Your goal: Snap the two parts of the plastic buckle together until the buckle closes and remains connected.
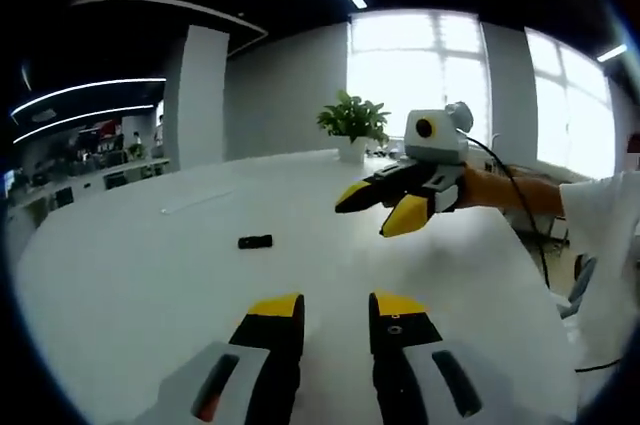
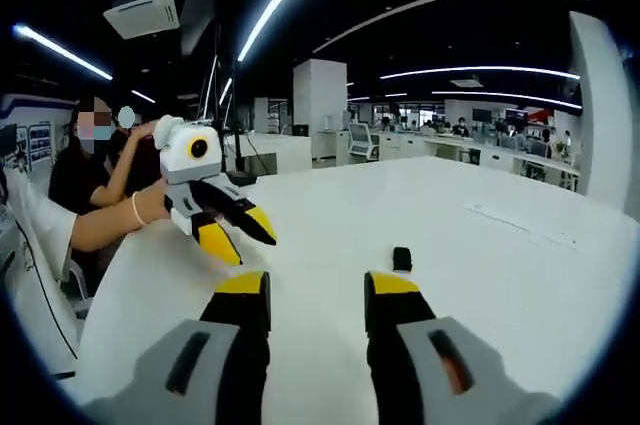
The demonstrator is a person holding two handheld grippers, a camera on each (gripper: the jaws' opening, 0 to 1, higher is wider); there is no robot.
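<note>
Buckle (image 1: 255,241) lies flat on the white table (image 1: 130,285), a small dark piece well ahead of the left gripper (image 1: 335,310); the right gripper view shows it (image 2: 401,259) just beyond that gripper's right jaw tip. It reads as one short dark bar; whether it is one half, or two halves lying together or already joined, is too small to tell.

Both grippers hang above the table with nothing between their jaws. Left gripper: jaws apart. Right gripper (image 2: 316,290): jaws apart, seen also from the left gripper view (image 1: 385,213) with its yellow tips spread.

Risks, as judged:
- The buckle is small and light and the table looks smooth. A one-sided touch would likely slide it away rather than seat it.
- If the halves are gripped off-axis, the prongs may jam or skid past the socket and the latch would not hold.
- A jaw closing over the piece hides it, against the visibility condition.

Clearance: the table is broad and bare around the buckle, with open surface on every side. A pale strip (image 1: 195,201) lies further off. The plant (image 1: 352,123) stands at the far edge, well apart. A person (image 2: 85,170) sits at the table edge beyond the left gripper (image 2: 228,227), whose cable trails there; sweeps toward that side need care.
</note>
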